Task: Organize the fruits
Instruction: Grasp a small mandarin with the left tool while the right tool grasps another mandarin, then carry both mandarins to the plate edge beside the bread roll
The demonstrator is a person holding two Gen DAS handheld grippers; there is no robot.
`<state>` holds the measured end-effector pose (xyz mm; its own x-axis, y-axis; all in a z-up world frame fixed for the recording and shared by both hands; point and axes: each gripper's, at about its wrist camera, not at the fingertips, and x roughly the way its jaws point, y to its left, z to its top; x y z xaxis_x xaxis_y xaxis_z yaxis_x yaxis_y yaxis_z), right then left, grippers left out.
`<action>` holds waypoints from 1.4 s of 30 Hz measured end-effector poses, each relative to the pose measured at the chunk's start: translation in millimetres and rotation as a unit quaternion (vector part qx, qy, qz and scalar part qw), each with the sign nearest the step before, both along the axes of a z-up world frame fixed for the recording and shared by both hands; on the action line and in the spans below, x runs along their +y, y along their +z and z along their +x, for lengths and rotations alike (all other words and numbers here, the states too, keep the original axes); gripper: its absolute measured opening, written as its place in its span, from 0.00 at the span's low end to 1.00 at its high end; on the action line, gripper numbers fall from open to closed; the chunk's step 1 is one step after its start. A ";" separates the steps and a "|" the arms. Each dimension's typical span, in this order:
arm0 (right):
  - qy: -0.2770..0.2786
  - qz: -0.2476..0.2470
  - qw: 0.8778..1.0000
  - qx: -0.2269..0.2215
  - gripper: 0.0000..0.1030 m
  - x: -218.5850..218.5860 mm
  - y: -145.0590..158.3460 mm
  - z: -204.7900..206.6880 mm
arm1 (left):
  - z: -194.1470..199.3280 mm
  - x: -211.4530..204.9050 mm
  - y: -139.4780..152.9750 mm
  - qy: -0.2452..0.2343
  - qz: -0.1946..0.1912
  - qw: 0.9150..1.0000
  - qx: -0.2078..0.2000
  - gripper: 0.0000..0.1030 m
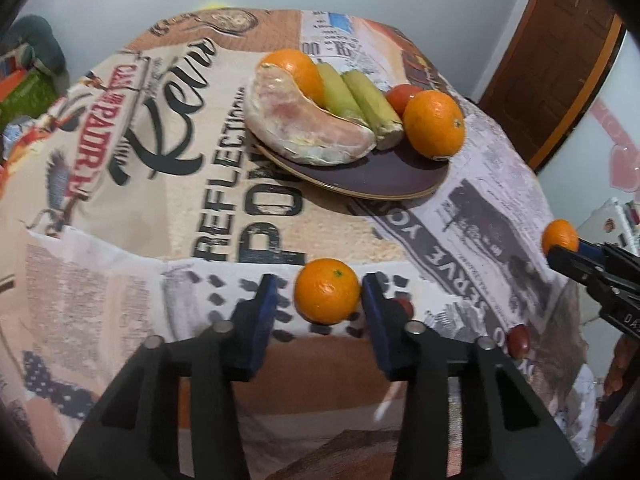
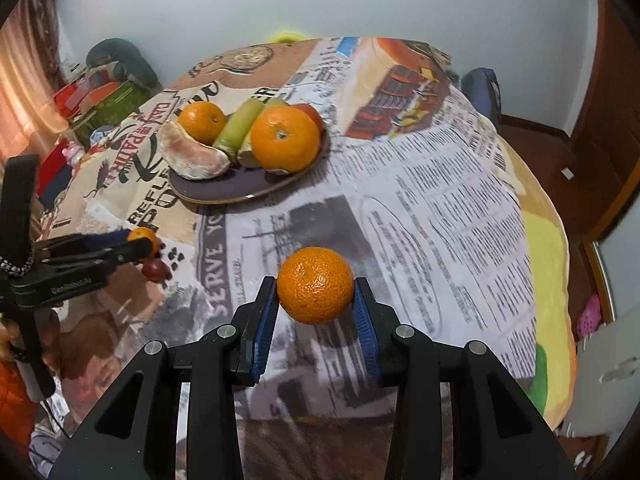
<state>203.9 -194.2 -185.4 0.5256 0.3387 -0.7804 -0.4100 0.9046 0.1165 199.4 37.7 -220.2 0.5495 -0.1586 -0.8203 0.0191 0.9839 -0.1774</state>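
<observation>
A dark plate (image 1: 384, 182) (image 2: 224, 192) on the printed tablecloth holds two oranges, a peeled pomelo piece (image 1: 304, 124), two green pieces and a red fruit. My left gripper (image 1: 320, 288) is open around a small orange (image 1: 326, 292); its right pad touches the fruit and a gap shows at the left pad. It also shows in the right wrist view (image 2: 140, 242). My right gripper (image 2: 315, 292) is shut on another orange (image 2: 314, 290) and holds it above the cloth; it shows at the right edge of the left wrist view (image 1: 560, 246).
Two small red fruits (image 1: 518, 340) lie on the cloth near the left gripper, one (image 1: 404, 306) just behind its right finger. A wooden door (image 1: 552, 64) stands at the right. Bags and clutter (image 2: 100, 88) sit beyond the table's left side.
</observation>
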 end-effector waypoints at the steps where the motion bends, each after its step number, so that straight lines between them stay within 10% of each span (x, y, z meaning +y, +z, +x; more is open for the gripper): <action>1: 0.003 0.000 1.000 -0.001 0.33 2.4 0.6 0.6 | -0.1 -1.1 0.2 -0.003 -0.003 1.000 -0.001 0.33; 20: 0.041 0.018 0.998 -0.035 0.33 42.5 22.8 20.7 | 3.8 9.5 38.8 0.019 0.048 0.997 -0.063 0.32; 42: 0.082 0.017 0.996 -0.042 0.34 86.2 19.2 57.5 | 45.4 8.6 54.9 0.007 0.019 0.996 -0.091 0.32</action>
